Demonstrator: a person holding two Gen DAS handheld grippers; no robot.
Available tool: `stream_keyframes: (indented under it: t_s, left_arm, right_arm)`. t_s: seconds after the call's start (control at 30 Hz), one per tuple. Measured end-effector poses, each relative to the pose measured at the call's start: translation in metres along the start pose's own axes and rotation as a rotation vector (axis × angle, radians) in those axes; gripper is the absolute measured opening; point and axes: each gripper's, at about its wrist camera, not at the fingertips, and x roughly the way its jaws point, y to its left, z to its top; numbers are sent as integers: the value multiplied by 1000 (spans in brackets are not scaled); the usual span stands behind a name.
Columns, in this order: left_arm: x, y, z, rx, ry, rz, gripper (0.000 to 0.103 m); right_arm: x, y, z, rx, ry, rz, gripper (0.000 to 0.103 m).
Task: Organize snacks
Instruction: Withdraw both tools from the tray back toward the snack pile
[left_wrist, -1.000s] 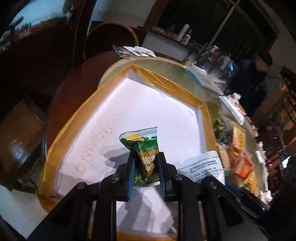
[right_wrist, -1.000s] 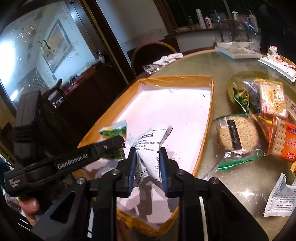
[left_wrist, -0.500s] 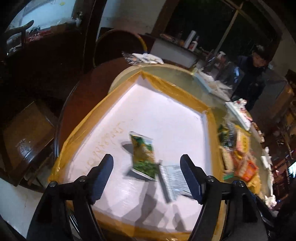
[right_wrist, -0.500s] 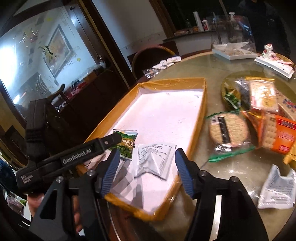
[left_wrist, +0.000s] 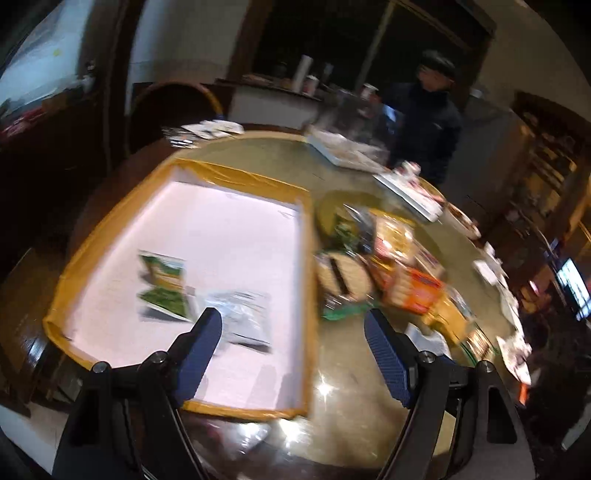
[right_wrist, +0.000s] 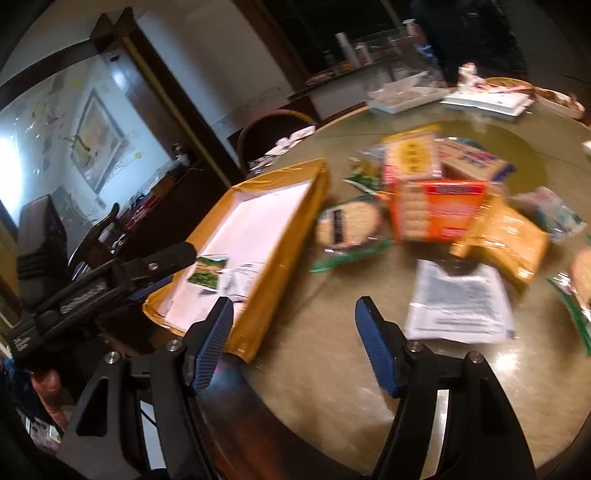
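A shallow white tray with a tan taped rim (left_wrist: 236, 177) (right_wrist: 284, 236) lies on the round table. In it lie a green snack packet (left_wrist: 162, 286) (right_wrist: 208, 271) and a white packet (left_wrist: 245, 317) (right_wrist: 240, 282), side by side. My left gripper (left_wrist: 293, 347) is open and empty above the tray's near right corner. My right gripper (right_wrist: 293, 332) is open and empty over the table right of the tray. A pile of snacks sits right of the tray: a round cracker pack (right_wrist: 349, 225), an orange biscuit box (right_wrist: 439, 214), a white packet (right_wrist: 460, 301).
The left gripper's body (right_wrist: 103, 284) shows at left in the right wrist view. A person in dark clothes (left_wrist: 428, 118) stands behind the table. White trays (right_wrist: 484, 98) and dishes stand at the far side. A chair (left_wrist: 173, 107) stands behind the tray.
A second ago each gripper held a packet over the tray. Both opened and dropped them there. Both grippers have since drawn back and swung right toward the snack pile.
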Motion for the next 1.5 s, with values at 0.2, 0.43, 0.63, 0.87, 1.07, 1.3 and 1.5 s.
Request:
stream_keyframes:
  t_s: [0.2, 0.43, 0.63, 0.87, 1.07, 1.3, 1.5]
  left_arm:
    - [7, -28, -7, 54, 33, -42, 80]
    - [17, -39, -15, 68, 67, -53, 80]
    - [17, -34, -14, 46, 60, -54, 80]
    - [19, -31, -15, 42, 62, -65, 80]
    - [23, -29, -16, 48, 77, -86, 80]
    - [20, -31, -18, 82, 75, -129, 80]
    - [15, -18, -12, 49, 61, -128, 80]
  right_arm:
    - [-17, -31, -3, 45, -16, -61, 75]
    - [-20, -56, -2, 79, -9, -111, 75]
    - [-16, -64, 2, 89, -1, -137, 75]
    - [-1, -72, 10, 96, 29, -168, 75]
    - [16, -70, 23, 61, 50, -228, 75]
    - [41, -64, 29, 21, 99, -262, 75]
    - [36, -61, 27, 24, 95, -241, 75]
